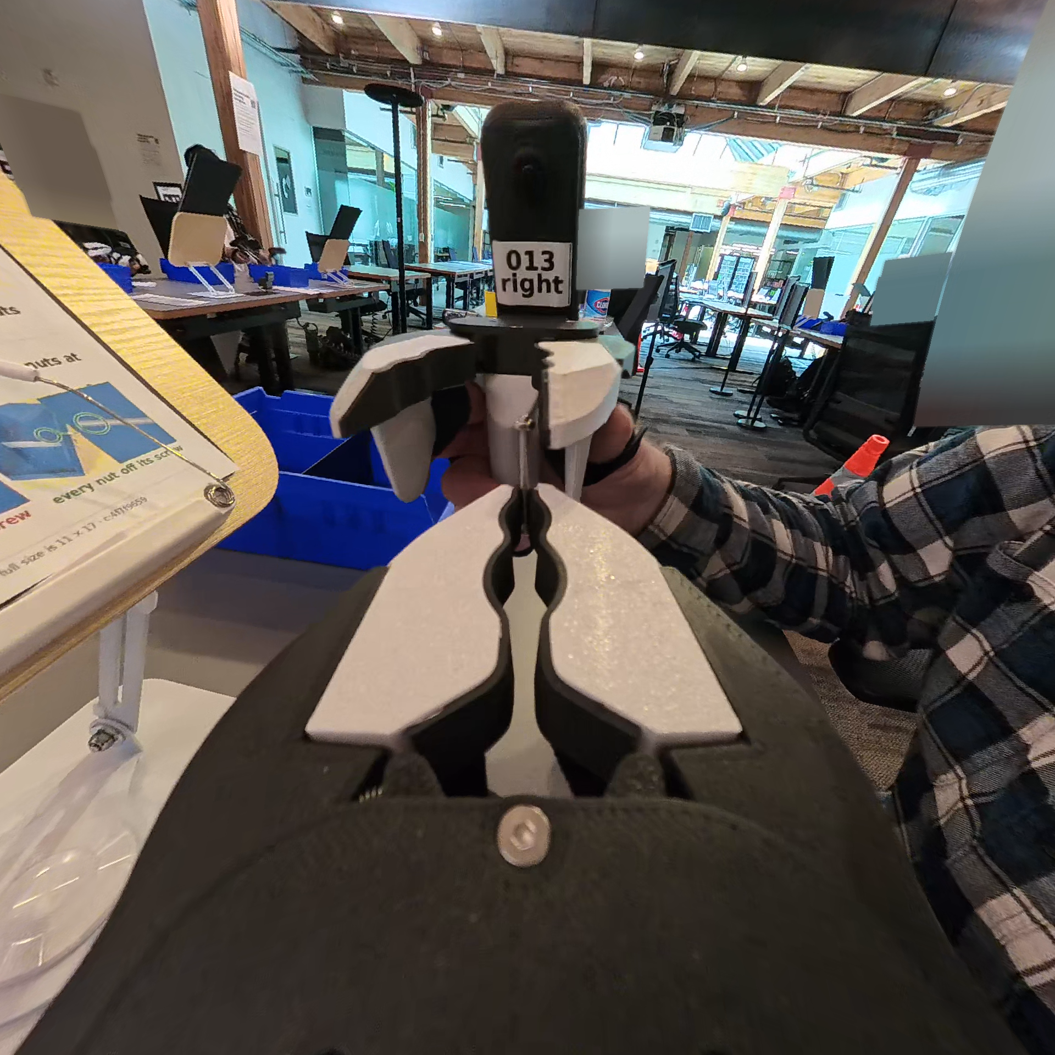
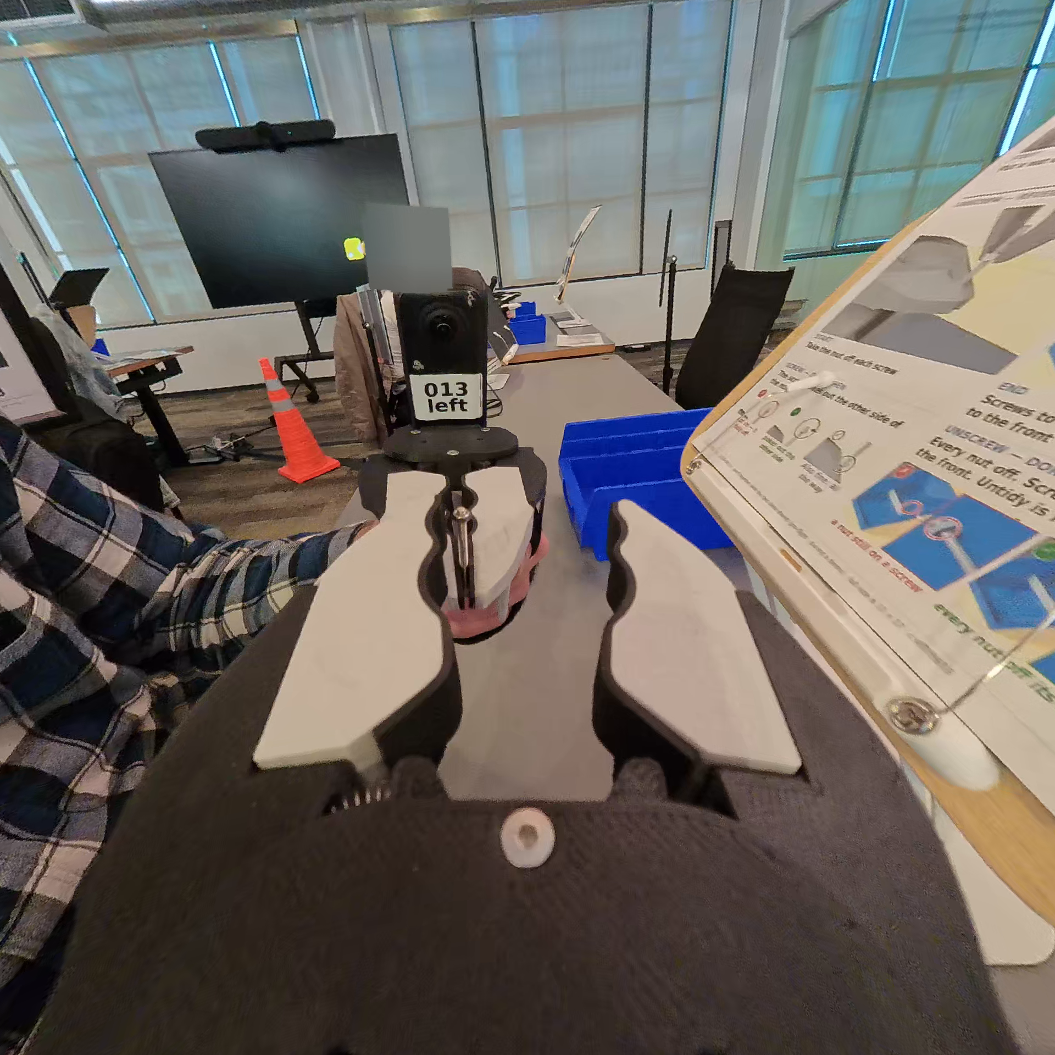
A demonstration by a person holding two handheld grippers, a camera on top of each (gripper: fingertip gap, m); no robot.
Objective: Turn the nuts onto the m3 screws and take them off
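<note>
My left gripper (image 1: 524, 508) has its fingers pinched on a thin metal screw (image 2: 460, 539), held above the grey desk (image 2: 571, 399). My right gripper (image 2: 528, 548) faces it, fingers spread wide and bare. A blue bin (image 2: 628, 474) sits beside an instruction board (image 2: 913, 456).

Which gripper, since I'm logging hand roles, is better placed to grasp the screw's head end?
Right, probably. The right gripper stands open, facing the head end of the screw, which sits towards its gap, nearer one finger. The left gripper is shut on the shank, so it is not free.
</note>
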